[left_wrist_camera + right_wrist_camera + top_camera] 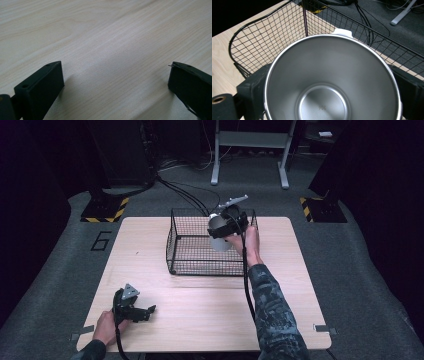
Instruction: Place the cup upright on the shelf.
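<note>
surface (200,305): pale wood, bare near me | wire basket (180,237): black, at the far middle | steel cup (332,82): empty, held over the basket | right claw (227,227): clamped on the cup's sides | left claw (116,82): jaws apart, resting low | step: likely placing the cup; next calls for lowering, then releasing
</note>
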Demonstrator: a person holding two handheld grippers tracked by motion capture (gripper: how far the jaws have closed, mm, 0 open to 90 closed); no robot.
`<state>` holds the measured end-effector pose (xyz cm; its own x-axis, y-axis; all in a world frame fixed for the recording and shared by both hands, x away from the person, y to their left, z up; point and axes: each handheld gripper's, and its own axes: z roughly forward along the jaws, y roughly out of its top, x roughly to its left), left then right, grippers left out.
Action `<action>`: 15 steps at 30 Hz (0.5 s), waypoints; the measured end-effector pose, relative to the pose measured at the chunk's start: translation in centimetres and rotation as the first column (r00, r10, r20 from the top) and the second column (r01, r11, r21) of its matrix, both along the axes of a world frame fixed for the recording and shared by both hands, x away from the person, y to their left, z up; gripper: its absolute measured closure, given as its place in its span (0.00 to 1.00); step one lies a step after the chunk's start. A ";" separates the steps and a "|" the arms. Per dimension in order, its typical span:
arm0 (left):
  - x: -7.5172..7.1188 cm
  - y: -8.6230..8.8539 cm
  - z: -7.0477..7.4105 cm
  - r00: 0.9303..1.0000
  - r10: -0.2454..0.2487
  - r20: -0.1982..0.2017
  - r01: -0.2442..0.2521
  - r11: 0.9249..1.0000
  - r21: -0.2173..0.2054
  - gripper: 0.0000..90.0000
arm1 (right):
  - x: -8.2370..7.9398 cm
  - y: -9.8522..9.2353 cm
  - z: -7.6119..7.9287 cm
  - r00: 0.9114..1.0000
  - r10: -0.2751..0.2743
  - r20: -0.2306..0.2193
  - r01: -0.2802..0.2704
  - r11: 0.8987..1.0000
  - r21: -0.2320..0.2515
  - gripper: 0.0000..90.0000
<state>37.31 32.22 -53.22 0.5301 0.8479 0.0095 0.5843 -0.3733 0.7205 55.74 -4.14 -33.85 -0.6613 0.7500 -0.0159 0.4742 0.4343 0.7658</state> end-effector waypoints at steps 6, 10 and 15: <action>0.0 0.0 0.0 1.000 0.000 0.001 0.000 1.000 0.001 0.00 | 1.0 0.4 -1.0 1.000 -0.014 -0.020 0.013 1.000 -0.008 0.06; 0.0 0.0 0.0 1.000 -0.001 0.006 0.001 1.000 0.003 0.00 | 1.5 0.6 -1.8 0.999 -0.026 -0.034 0.026 1.000 -0.007 0.06; 0.0 0.0 0.0 1.000 0.003 0.007 -0.003 1.000 -0.001 0.00 | 2.2 0.7 -2.9 0.997 -0.043 -0.069 0.042 0.999 -0.010 0.06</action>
